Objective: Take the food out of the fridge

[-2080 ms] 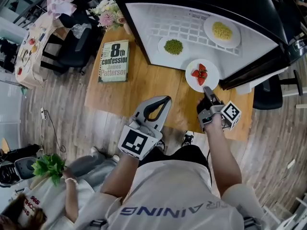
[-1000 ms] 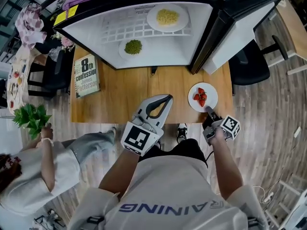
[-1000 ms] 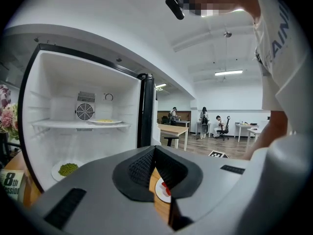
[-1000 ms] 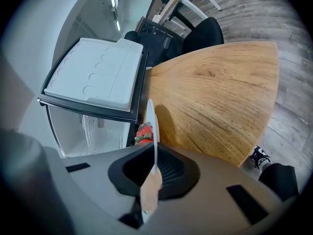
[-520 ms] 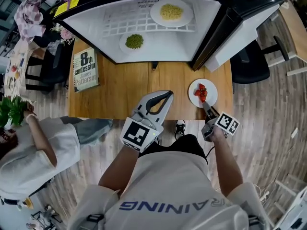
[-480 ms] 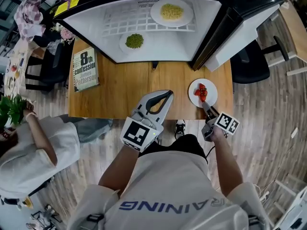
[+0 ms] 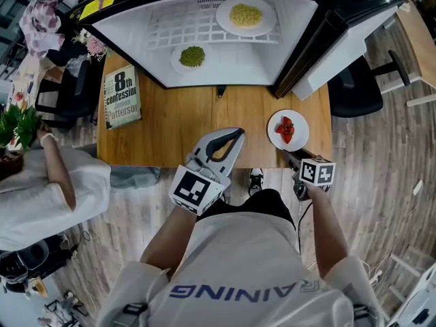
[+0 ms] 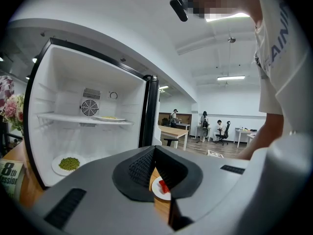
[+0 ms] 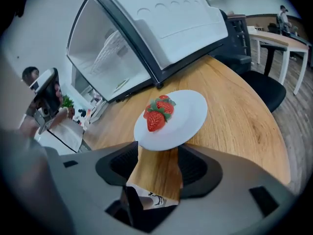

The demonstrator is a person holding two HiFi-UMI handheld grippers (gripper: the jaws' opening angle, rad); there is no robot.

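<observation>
A white plate of strawberries (image 7: 287,129) (image 9: 171,114) rests on the wooden table (image 7: 177,131) near its front right corner. My right gripper (image 7: 287,155) (image 9: 157,153) sits just behind the plate at the table edge. Its jaws are opening and the pads are off the rim, with only bare wood between them. My left gripper (image 7: 236,135) (image 8: 154,151) hovers over the table's front middle, shut and empty. In the open fridge (image 7: 225,73), a plate of green food (image 7: 191,56) (image 8: 69,163) lies on the floor and a plate of yellow food (image 7: 245,16) on the wire shelf.
The fridge door (image 7: 340,43) stands open to the right, over a black office chair (image 7: 357,94). A book (image 7: 122,95) lies at the table's left end, with flowers (image 7: 92,46) behind it. A person (image 7: 41,182) holding a green plant stands left of the table.
My right gripper carried the strawberry plate from the fridge front to the table's right corner, set it down, opened, rolled and drew slightly back. The person at left walked on.
</observation>
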